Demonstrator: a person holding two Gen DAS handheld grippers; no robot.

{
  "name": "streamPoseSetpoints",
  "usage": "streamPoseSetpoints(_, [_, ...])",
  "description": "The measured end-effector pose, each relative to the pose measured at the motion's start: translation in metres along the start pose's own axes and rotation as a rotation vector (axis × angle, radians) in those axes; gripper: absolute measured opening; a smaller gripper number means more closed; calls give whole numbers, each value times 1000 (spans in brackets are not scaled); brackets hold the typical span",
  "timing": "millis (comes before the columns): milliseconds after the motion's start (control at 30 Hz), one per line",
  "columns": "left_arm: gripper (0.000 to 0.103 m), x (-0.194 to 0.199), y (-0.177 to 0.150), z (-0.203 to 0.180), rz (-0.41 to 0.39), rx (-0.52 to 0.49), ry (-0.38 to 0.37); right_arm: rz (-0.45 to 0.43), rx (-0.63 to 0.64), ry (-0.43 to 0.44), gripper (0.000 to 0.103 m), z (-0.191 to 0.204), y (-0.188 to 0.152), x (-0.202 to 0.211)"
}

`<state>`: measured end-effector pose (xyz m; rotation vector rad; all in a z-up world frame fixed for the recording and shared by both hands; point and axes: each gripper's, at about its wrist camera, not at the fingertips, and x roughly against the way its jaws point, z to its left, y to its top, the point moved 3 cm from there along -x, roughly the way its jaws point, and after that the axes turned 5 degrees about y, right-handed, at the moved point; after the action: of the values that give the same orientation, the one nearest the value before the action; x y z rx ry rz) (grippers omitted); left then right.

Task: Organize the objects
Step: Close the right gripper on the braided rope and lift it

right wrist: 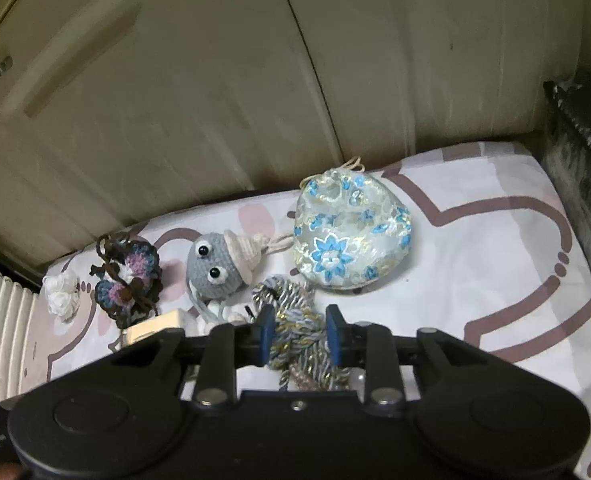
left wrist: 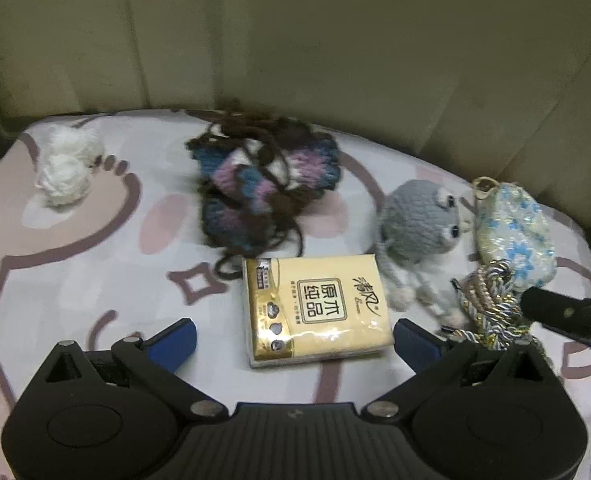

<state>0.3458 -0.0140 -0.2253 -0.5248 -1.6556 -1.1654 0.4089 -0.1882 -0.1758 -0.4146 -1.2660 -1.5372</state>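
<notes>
My left gripper [left wrist: 295, 340] is open, its blue fingers either side of a yellow tissue pack [left wrist: 315, 306] on the patterned cloth [left wrist: 95, 264]. My right gripper [right wrist: 300, 334] is shut on a twisted grey-gold cord bundle [right wrist: 295, 320], also seen at the right in the left wrist view [left wrist: 491, 308]. A grey crochet jellyfish [left wrist: 419, 224] [right wrist: 215, 266] lies beside a round blue-flowered pouch [left wrist: 515, 228] [right wrist: 351, 232]. A blue-purple crochet piece with brown yarn [left wrist: 255, 184] [right wrist: 129, 280] and white pom-poms [left wrist: 65, 168] [right wrist: 61, 294] lie further left.
A beige panelled wall [left wrist: 295, 40] backs the cloth surface. A white ribbed radiator [right wrist: 3, 320] stands at the left edge and a dark object [right wrist: 583, 152] at the right edge. The right gripper's black body [left wrist: 567, 312] shows in the left wrist view.
</notes>
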Motion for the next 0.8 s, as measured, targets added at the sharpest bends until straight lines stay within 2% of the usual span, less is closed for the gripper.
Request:
streamPoseSetpoints(67, [103, 1, 1, 8, 6, 0, 24, 1, 17, 0, 35, 2, -1, -1])
streamPoseSetpoints(133, [103, 2, 4, 16, 6, -2, 50, 2, 41, -9, 46, 4, -4, -4])
streamPoseSetpoints(233, [103, 3, 9, 25, -8, 4, 60, -12, 102, -27, 52, 7, -10, -9])
streamPoseSetpoints(533, [103, -9, 14, 29, 25, 69, -23, 14, 163, -39, 58, 10, -20, -25])
streamPoseSetpoints(733, [103, -12, 14, 27, 39, 149, -1, 33, 221, -59, 56, 17, -23, -30])
streamPoseSetpoints(800, [103, -14, 14, 25, 37, 139, 19, 41, 228, -65, 55, 18, -23, -31])
